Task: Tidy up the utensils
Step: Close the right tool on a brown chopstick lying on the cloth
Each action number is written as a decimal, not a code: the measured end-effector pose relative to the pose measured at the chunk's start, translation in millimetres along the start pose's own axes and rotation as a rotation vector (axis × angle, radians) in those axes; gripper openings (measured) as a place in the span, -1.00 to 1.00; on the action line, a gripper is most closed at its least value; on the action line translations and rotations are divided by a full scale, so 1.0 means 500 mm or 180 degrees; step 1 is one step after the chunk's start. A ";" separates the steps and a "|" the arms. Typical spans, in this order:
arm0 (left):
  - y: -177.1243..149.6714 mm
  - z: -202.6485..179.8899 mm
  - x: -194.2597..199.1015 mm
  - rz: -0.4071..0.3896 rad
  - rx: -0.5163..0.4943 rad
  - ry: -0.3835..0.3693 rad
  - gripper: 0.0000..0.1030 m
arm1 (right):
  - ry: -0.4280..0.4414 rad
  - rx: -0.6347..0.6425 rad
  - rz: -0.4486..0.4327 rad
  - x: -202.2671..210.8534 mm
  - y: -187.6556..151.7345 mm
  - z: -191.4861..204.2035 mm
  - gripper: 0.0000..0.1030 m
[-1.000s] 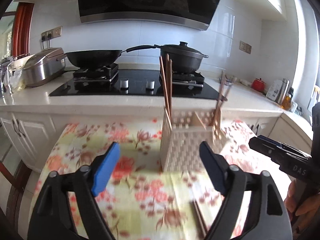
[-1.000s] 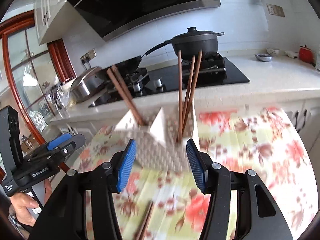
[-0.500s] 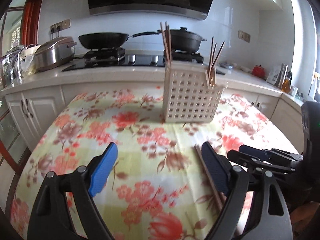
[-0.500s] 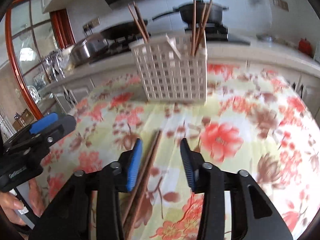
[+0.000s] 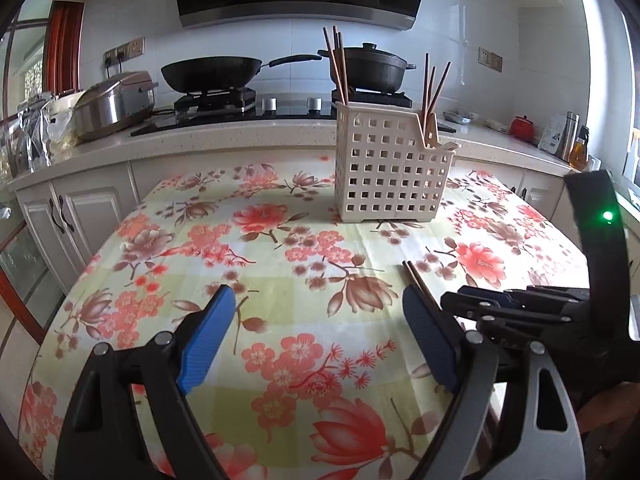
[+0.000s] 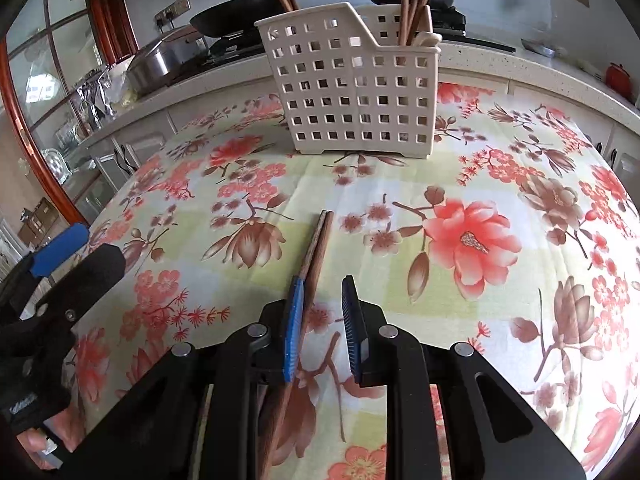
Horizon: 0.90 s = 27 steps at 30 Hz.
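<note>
Since the earlier frames both hand-held grippers have dropped toward the table w/ the floral oilcloth, and the cream perforated plastic utensil caddy now sits further off. Right hand-held gripper is closing, jaws narrow, around a pair of dark brown wooden chopsticks lying flat on the cloth; left pad touches them, right pad not yet. Left hand-held gripper is wide, nothing in it. Done: approx two chopstick bunches already upright in the caddy. Left: grip this last visible pair, lift, drop into caddy.
</note>
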<state>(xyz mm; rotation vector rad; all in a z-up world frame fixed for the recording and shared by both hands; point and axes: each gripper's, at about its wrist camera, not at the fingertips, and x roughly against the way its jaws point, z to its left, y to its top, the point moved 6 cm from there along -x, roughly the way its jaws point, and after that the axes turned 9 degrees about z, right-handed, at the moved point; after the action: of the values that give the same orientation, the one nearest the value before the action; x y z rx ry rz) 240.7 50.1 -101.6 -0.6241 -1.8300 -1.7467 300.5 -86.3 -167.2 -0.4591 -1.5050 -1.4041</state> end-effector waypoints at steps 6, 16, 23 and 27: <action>0.000 0.013 0.000 0.0002 0.0043 0.0007 0.61 | -0.0277 0.0120 0.0153 -0.023 0.004 0.015 -0.63; -0.011 0.018 -0.014 0.0141 0.0066 0.0000 0.61 | -0.0304 0.0188 0.0188 -0.028 0.006 0.013 -0.85; -0.011 -0.044 -0.053 0.0445 -0.0020 -0.0239 0.48 | -0.0075 -0.0051 0.0067 0.012 -0.021 -0.048 -0.88; -0.004 -0.102 -0.096 0.0684 -0.0054 -0.0346 0.28 | -0.0024 -0.0154 -0.0014 0.038 -0.025 -0.079 -0.88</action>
<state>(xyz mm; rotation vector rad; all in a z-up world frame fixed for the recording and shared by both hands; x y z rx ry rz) 278.4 0.5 -133.2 -0.9032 -1.7483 -1.6154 297.8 -131.7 -164.4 -0.4917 -1.4815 -1.4461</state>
